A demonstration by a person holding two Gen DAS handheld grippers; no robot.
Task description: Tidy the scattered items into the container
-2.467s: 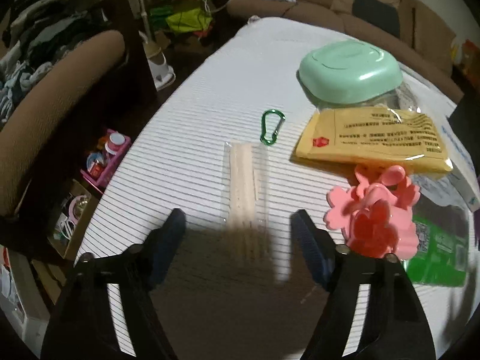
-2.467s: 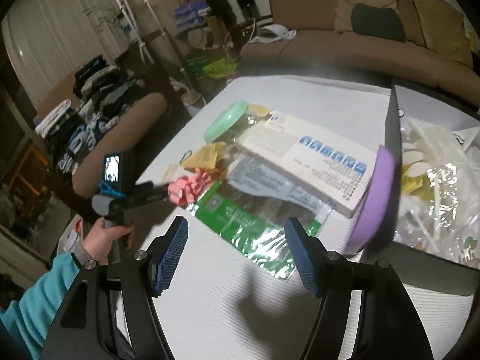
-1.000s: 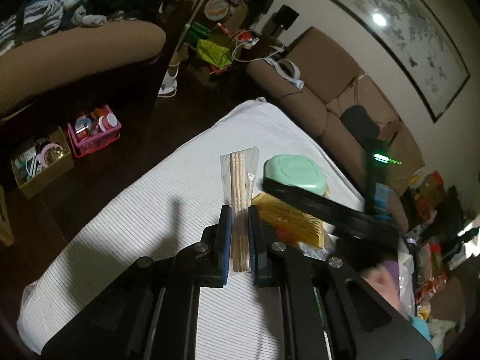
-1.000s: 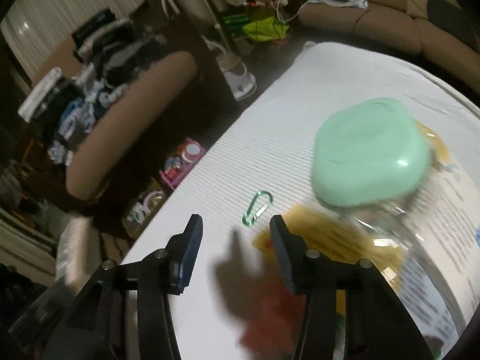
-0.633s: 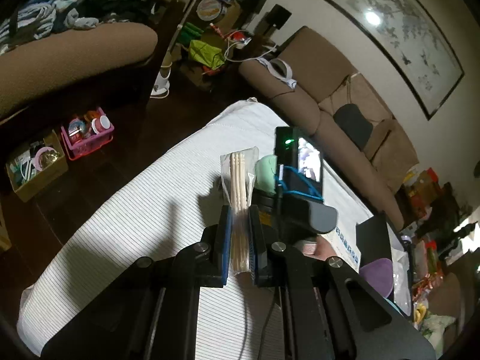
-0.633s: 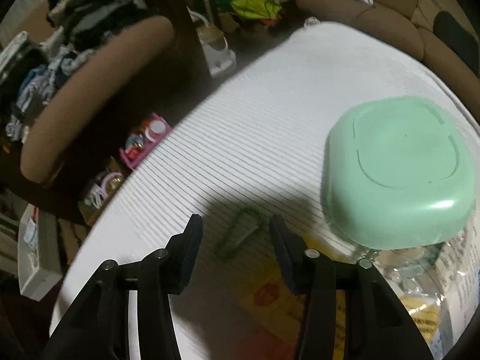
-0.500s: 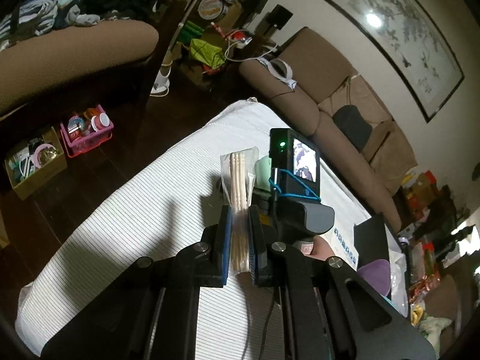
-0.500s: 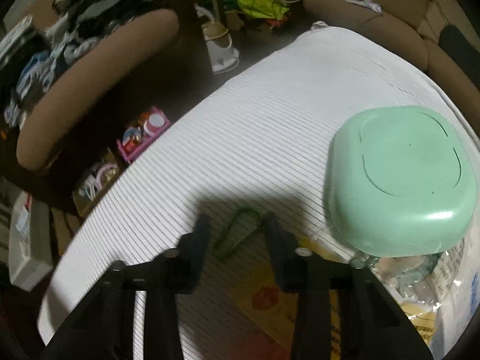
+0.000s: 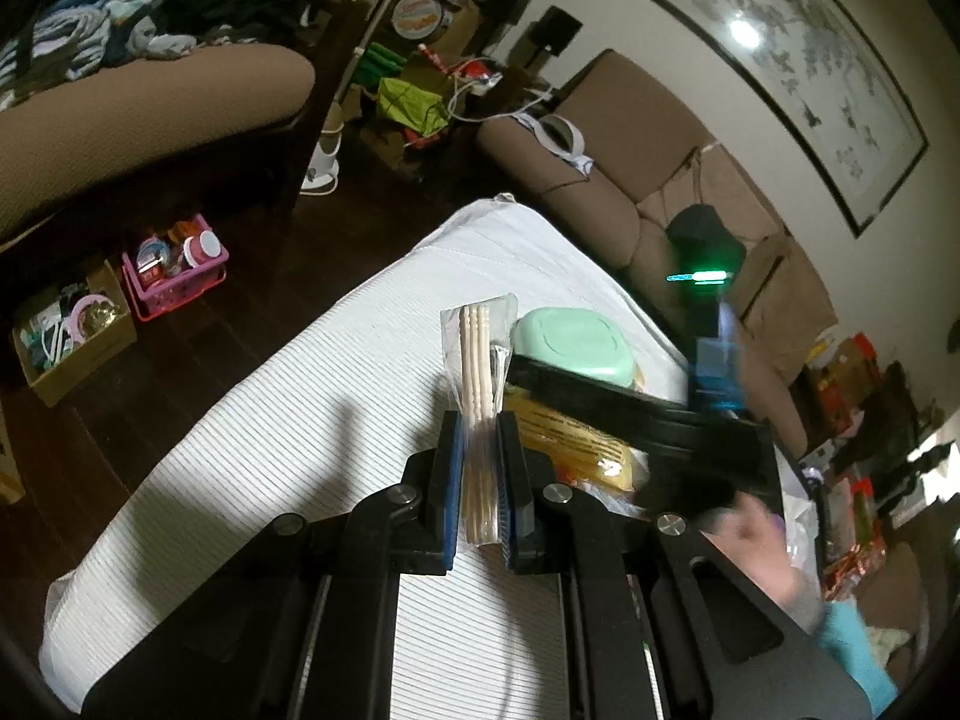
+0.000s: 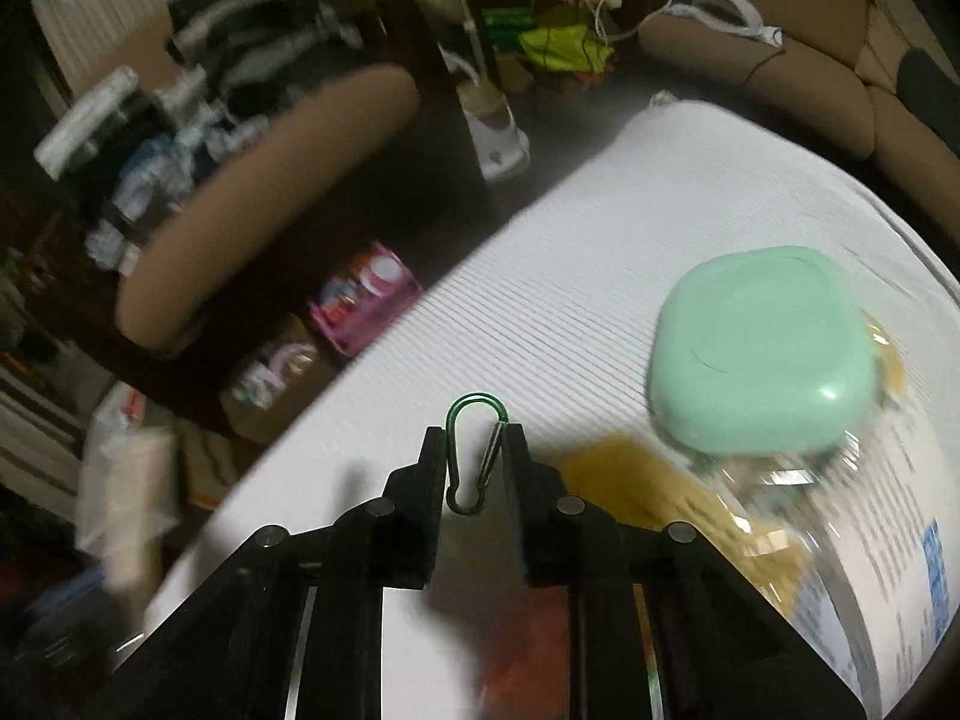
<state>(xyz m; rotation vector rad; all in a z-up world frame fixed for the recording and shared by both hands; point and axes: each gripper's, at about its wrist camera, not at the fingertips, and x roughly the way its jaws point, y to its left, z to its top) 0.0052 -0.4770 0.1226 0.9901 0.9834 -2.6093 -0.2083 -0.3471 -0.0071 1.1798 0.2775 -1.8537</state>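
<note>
Pinching a green carabiner (image 10: 474, 455), the right gripper (image 10: 476, 468) hangs above the table edge (image 10: 336, 402).

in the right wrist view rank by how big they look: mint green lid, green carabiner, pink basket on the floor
1. mint green lid, clearly largest
2. pink basket
3. green carabiner, smallest, clamped in the right gripper

The basket sits farther away and is blurred, so its rank over the carabiner is less certain.

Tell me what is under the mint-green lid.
The mint-green lid sits on a clear jar, blurred here, so its contents cannot be made out. A yellow packet lies against the jar's base; whether it reaches underneath is hidden.
</note>
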